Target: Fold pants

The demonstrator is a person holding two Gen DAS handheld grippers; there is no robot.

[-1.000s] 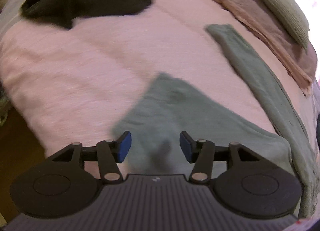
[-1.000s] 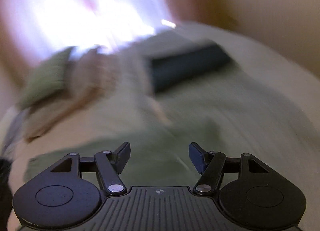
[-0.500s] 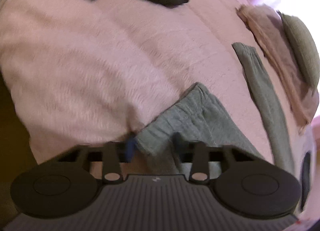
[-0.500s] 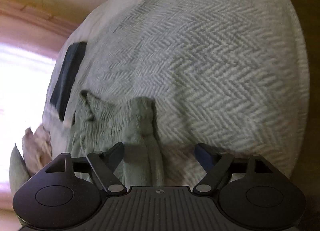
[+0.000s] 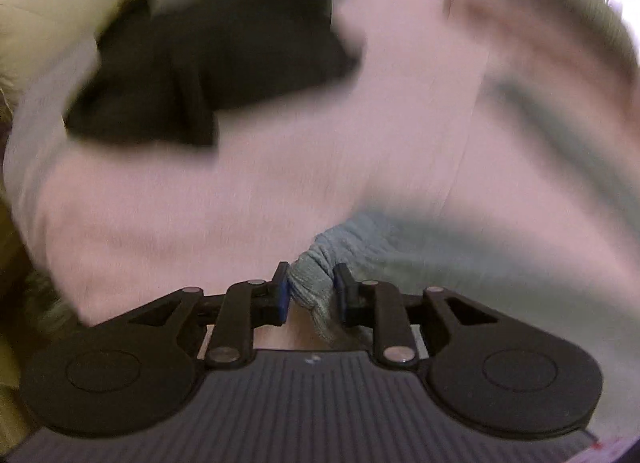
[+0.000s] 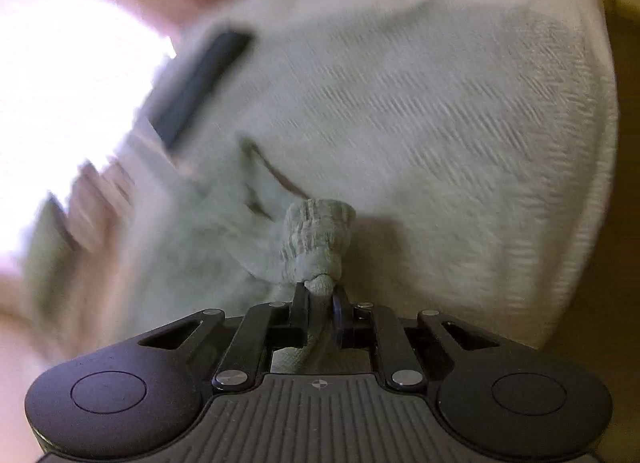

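A: Take the blanket (image 5: 240, 199) as landmark. What lies on it?

B: The pants (image 5: 460, 259) lie spread on it, on the right side in the left view. A black garment (image 5: 208, 63) lies at its far left part, well apart from the pants.

A: What has changed in the last second?

B: Both grippers came down to the pants. The left gripper (image 5: 310, 295), half open before, now pinches a bunched edge of the pants. The right gripper (image 6: 320, 313), wide open half a second ago, is closing, and a fold of the pants is already squeezed between its jaws. I judge that grasping is done and the fold can begin.

A: Does one view show more?

B: Only the right view shows the drawstring (image 6: 276, 175) and a dark flat thing (image 6: 200, 83) beyond it on the blanket. Only the left view shows the black garment. Both are blurred.
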